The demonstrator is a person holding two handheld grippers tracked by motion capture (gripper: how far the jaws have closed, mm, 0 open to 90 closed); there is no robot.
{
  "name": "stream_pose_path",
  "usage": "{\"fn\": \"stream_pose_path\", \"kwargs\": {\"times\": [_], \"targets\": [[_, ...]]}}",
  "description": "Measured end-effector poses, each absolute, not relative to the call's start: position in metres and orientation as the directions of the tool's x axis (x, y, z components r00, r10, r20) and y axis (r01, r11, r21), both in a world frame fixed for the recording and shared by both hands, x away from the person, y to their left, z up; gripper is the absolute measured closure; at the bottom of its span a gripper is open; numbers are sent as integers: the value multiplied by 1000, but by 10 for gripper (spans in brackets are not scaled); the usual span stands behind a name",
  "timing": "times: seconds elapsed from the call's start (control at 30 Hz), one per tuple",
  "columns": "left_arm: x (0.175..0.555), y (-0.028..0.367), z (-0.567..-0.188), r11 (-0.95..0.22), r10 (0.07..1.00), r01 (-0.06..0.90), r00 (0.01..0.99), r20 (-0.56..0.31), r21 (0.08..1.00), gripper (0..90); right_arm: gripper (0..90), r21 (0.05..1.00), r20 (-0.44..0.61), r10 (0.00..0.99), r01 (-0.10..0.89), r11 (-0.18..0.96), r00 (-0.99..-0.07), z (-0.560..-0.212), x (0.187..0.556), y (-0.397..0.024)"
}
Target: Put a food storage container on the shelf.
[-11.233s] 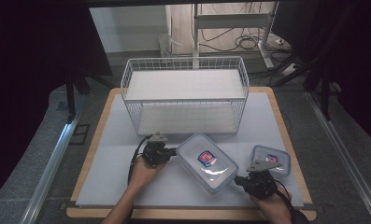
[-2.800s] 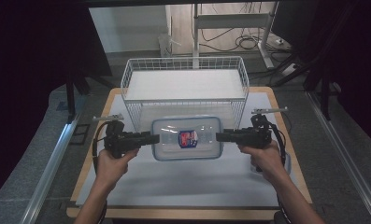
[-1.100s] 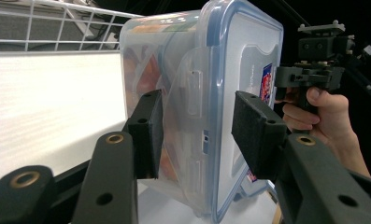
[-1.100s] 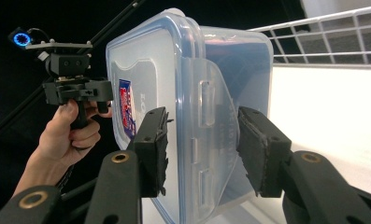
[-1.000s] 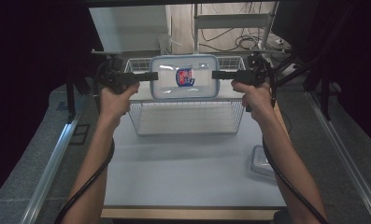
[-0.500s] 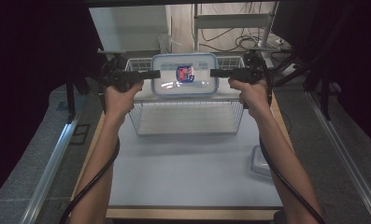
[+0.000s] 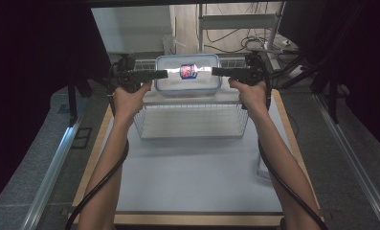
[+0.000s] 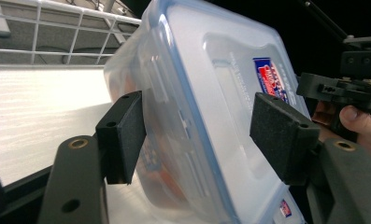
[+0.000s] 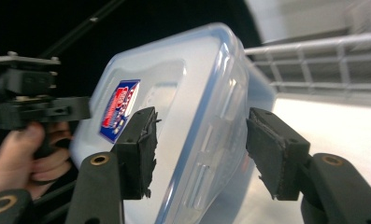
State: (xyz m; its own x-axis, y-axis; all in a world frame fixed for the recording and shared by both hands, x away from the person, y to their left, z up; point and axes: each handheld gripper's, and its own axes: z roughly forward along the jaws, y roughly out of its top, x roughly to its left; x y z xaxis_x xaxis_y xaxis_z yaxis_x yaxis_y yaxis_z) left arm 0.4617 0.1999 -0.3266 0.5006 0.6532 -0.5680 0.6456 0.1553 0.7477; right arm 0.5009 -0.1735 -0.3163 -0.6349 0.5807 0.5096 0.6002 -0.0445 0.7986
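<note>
The box (image 7: pixel 188 74) is clear plastic with a blue-trimmed lid and a red, white and blue label (image 8: pixel 273 79); something orange, perhaps, shows blurred through its wall. The basket (image 7: pixel 192 117) is white wire. The fingers (image 9: pixel 139 149) are black. The desk (image 7: pixel 192 177) is pale grey, edged in light wood.

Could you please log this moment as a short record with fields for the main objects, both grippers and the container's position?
container: clear lidded plastic container with a red-and-blue label, held in the air
position: above the wire basket, lid tilted toward the camera
left gripper: jaws straddle the container's left end
right gripper: jaws straddle its right end
grip: whether the jaws press the container cannot be told
other item: a second clear container at the mat's right edge, partly hidden by the right forearm
</note>
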Motion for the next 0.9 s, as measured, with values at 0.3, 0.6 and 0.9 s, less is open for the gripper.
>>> {"fn": "stream_pose_path", "kwargs": {"times": [0.3, 0.6, 0.9], "targets": [[445, 204, -320, 107, 734, 523, 532, -422, 845, 278, 464, 877, 324, 684, 479, 42, -653, -310, 489, -168], [390, 200, -326, -64, 777, 383, 598, -195, 922, 576, 567, 905, 254, 670, 415, 89, -698, -307, 462, -181], [372, 178, -356, -171, 737, 385, 661, -142, 907, 897, 772, 905, 223, 649, 402, 139, -727, -332, 436, -187]]}}
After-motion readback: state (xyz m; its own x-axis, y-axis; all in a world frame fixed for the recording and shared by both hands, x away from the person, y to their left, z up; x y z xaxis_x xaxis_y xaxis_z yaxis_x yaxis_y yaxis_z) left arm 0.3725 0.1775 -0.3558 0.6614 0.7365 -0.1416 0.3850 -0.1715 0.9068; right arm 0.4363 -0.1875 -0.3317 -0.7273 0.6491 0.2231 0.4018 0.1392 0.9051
